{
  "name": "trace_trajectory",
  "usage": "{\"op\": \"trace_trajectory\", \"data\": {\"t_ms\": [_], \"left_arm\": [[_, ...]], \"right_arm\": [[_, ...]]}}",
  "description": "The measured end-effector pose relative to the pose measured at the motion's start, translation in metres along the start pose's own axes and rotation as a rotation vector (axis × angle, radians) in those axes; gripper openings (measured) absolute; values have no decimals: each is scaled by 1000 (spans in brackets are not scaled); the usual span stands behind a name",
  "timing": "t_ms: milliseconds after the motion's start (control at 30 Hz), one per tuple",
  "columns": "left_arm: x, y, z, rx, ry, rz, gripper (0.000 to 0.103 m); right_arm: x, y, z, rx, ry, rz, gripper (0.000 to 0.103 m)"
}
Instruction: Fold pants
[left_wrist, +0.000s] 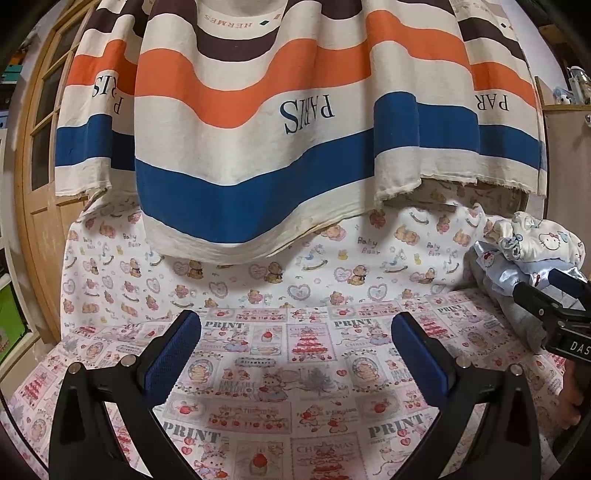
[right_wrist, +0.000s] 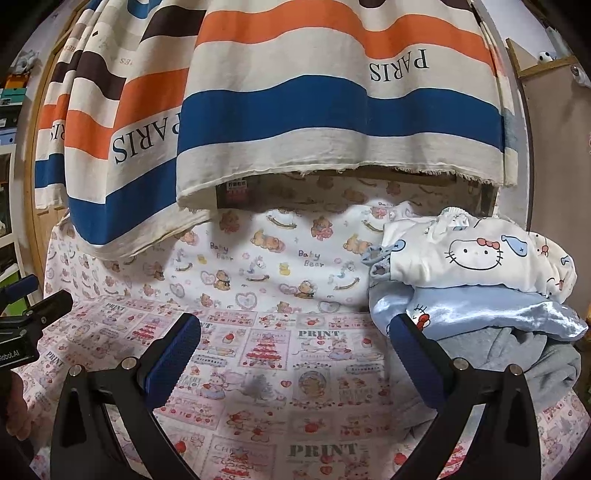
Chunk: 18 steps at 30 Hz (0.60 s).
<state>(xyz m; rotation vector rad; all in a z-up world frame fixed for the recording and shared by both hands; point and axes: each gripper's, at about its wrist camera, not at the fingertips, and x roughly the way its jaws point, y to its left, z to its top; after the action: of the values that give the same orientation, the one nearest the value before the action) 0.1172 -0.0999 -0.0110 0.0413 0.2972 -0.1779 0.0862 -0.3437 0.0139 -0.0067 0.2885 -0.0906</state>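
Note:
A pile of folded clothes lies at the right of the table: white cartoon-cat pants (right_wrist: 476, 254) on top, a shiny light-blue garment (right_wrist: 491, 314) under them, grey pants (right_wrist: 517, 354) at the bottom. The same pile (left_wrist: 532, 243) shows at the right edge of the left wrist view. My left gripper (left_wrist: 295, 339) is open over the printed tablecloth (left_wrist: 280, 369), holding nothing. My right gripper (right_wrist: 295, 343) is open too, its right finger (right_wrist: 417, 354) just in front of the pile's left edge. Each gripper appears in the other's view: the right gripper (left_wrist: 554, 306), the left gripper (right_wrist: 29, 310).
A striped curtain (left_wrist: 258, 129) with orange, blue and brown bands hangs down over the back of the table. A wooden door (left_wrist: 40, 147) stands at the left. A wooden board (right_wrist: 557, 166) stands at the right behind the pile.

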Motion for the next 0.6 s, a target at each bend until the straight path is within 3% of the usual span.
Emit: {"op": "trace_trajectory", "data": {"t_ms": [600], "left_arm": [[-2,-2,0,12,0,-11,102]], "right_arm": [[-1,1,0,-5,-3,-3,103]]}}
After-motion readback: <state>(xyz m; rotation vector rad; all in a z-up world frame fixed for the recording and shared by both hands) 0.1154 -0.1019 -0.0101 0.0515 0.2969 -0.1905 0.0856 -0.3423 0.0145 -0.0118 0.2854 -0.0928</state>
